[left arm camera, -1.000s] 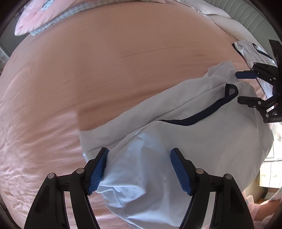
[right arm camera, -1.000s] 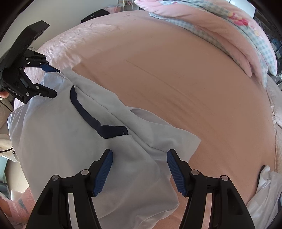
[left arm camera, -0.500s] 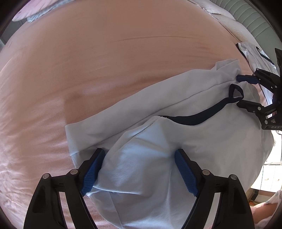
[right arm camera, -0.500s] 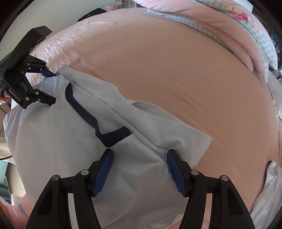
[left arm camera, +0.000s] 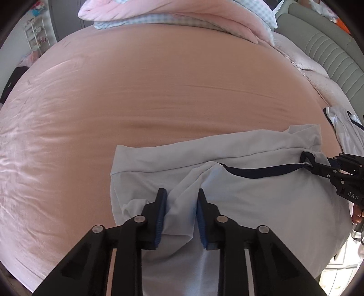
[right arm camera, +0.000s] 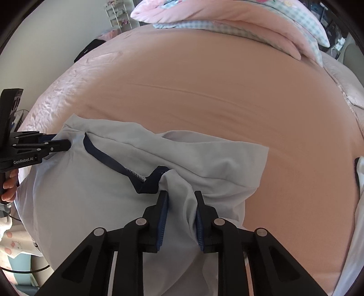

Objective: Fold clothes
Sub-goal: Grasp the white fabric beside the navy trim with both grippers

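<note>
On the bed [left arm camera: 159,95], both grippers' fingers [left arm camera: 160,216] pinch the shirt [left arm camera: 261,205].

Pink bed [left arm camera: 159,91] w/ pale blue garment [left arm camera: 261,205] spread near edge, folded quilt [left arm camera: 182,13] at back

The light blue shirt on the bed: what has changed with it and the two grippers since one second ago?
Both grippers have just been closing. The left gripper and the right gripper now each pinch a bunched fold of the light blue shirt; before, their fingers stood wide apart over the flat cloth. The cloth has gathered into ridges between the fingers. The shirt still lies on the pink bedsheet, navy collar showing.
</note>
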`<action>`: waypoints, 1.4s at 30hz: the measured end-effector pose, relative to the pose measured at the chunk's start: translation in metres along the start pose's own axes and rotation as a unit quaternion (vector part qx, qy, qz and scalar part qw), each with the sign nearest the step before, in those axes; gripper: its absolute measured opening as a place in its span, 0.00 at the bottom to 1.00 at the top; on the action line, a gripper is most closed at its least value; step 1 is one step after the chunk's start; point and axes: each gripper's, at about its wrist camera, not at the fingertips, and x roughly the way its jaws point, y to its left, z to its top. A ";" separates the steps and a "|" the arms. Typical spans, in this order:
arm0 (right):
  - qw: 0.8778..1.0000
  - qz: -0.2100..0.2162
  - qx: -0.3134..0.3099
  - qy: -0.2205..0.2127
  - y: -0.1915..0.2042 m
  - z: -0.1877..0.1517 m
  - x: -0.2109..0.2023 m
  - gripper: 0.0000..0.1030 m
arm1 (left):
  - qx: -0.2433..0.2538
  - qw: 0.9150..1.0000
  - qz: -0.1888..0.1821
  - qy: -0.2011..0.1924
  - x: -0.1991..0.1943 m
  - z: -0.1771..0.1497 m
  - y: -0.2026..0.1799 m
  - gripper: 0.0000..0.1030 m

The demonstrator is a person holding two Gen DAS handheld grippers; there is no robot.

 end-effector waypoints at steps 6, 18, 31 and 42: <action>1.000 -0.002 0.014 -0.018 -0.003 0.002 -0.009 0.13 | -0.047 0.998 -0.018 -0.028 -0.015 -0.014 0.009 0.08; 0.998 -0.040 0.008 -0.050 -0.011 0.024 -0.027 0.07 | -0.062 0.996 -0.042 -0.038 -0.011 0.015 0.033 0.07; 0.997 0.036 -0.056 0.026 -0.006 0.033 -0.013 0.11 | -0.036 0.998 -0.030 -0.030 -0.016 0.017 0.021 0.06; 0.984 -0.014 -0.137 0.111 0.005 0.030 0.008 0.51 | -0.019 0.999 -0.033 -0.036 -0.020 0.017 0.017 0.06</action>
